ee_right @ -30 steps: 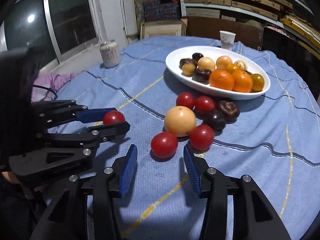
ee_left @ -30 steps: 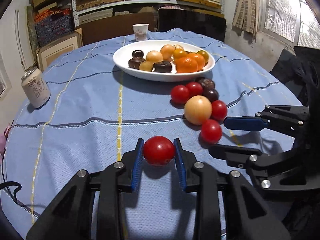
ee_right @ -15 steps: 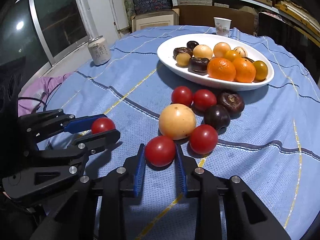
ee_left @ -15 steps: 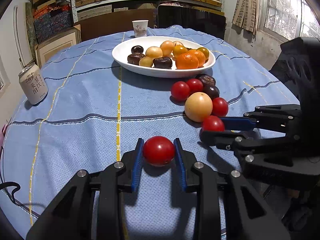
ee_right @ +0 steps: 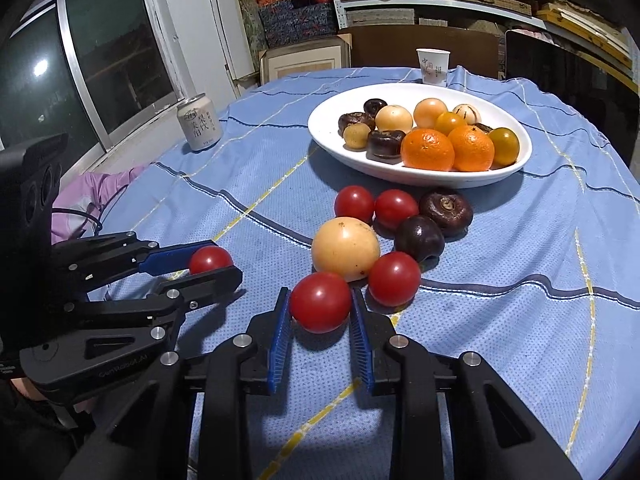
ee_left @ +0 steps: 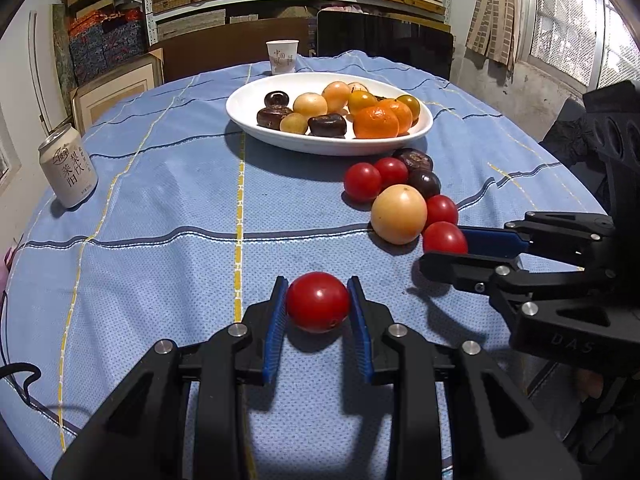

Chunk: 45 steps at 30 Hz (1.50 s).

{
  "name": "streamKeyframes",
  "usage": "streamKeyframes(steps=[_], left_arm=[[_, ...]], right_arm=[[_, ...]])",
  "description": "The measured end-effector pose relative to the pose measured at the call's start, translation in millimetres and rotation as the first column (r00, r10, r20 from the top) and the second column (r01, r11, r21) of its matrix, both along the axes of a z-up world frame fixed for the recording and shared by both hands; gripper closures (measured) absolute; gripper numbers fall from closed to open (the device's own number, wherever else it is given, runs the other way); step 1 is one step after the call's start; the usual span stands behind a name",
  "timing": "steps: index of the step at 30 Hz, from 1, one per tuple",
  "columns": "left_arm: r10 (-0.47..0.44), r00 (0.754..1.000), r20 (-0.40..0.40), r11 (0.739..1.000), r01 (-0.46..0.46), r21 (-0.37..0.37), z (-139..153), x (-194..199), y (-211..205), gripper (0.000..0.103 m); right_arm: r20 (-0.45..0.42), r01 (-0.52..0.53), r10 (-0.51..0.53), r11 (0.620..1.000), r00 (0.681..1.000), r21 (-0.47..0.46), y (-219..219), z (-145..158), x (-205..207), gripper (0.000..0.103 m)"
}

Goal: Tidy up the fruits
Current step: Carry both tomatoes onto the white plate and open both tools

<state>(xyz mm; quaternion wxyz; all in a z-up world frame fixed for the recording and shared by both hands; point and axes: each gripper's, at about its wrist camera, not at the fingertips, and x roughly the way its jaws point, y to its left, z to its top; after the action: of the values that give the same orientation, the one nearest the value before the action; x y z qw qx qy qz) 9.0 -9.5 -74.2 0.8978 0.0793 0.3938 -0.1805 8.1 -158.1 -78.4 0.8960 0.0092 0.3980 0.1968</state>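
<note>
Red tomatoes — one (ee_left: pixel 318 301) in left tongs (ee_left: pixel 318 312), another (ee_right: pixel 320 301) in right tongs (ee_right: pixel 320 314) (both clenched) — blue cloth (ee_left: pixel 160 216) underneath.

In your left-wrist view, the right gripper's black lower finger (ee_left: pixel 452 266) hides the underside of the small red tomato (ee_left: pixel 444 237). The blue-clothed counter's (ee_left: pixel 160 208) near edge is cut off. The white paper cup's (ee_left: pixel 282 56) print is unreadable.
</note>
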Motion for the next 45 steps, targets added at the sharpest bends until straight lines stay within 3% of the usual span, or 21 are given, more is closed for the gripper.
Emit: streamKeyframes(steps=[8, 14, 19, 22, 32, 34, 36, 38, 43, 45], left_arm=[[0.003, 1.0, 0.009, 1.0, -0.002, -0.026, 3.8, -1.3, 3.7, 0.074], [-0.024, 0.999, 0.048, 1.0, 0.025, -0.016, 25.1, 13.0, -2.9, 0.074], [-0.046, 0.993, 0.108, 0.999, 0.047, -0.001, 53.3, 50.6, -21.3, 0.074], [-0.053, 0.994, 0.101, 0.999, 0.054, -0.008, 59.8, 83.4, -36.1, 0.074], [-0.074, 0.997, 0.018, 0.997, 0.074, -0.03, 39.0, 173.4, -79.7, 0.073], [-0.088, 0.996, 0.002, 0.996, 0.088, -0.022, 31.8, 181.9, -88.6, 0.065], [-0.07, 0.997, 0.037, 0.997, 0.071, -0.019, 31.7, 180.3, -89.9, 0.029], [-0.058, 0.994, 0.095, 0.998, 0.061, -0.026, 35.7, 171.7, -86.0, 0.018], [-0.062, 0.993, 0.103, 0.998, 0.064, -0.013, 42.4, 151.2, -73.5, 0.017], [-0.075, 0.993, 0.087, 0.997, 0.077, -0.015, 43.5, 136.6, -64.3, 0.017]], right_arm=[[0.006, 0.013, -0.014, 1.0, 1.0, 0.018, -6.5, 3.3, -4.3, 0.073], [0.05, 0.049, -0.05, 0.998, 0.997, 0.033, -27.8, 31.7, 9.2, 0.073], [0.079, 0.087, -0.09, 0.995, 0.993, 0.046, -48.3, 64.4, 51.0, 0.073], [0.063, 0.116, -0.12, 0.991, 0.991, 0.062, -56.7, 72.4, 86.9, 0.073], [-0.003, 0.197, -0.197, 0.979, 0.98, 0.046, -72.0, 51.0, 184.3, 0.072], [-0.018, 0.192, -0.191, 0.979, 0.981, 0.061, -74.6, 48.4, 194.5, 0.066], [0.005, 0.206, -0.207, 0.976, 0.978, 0.072, -77.9, 50.9, 194.2, 0.055], [0.027, 0.215, -0.218, 0.972, 0.975, 0.091, -82.2, 53.9, 188.5, 0.051], [0.039, 0.237, -0.245, 0.961, 0.969, 0.139, -93.9, 53.3, 157.3, 0.05], [0.043, 0.234, -0.243, 0.96, 0.969, 0.153, -95.3, 50.9, 136.9, 0.045]])
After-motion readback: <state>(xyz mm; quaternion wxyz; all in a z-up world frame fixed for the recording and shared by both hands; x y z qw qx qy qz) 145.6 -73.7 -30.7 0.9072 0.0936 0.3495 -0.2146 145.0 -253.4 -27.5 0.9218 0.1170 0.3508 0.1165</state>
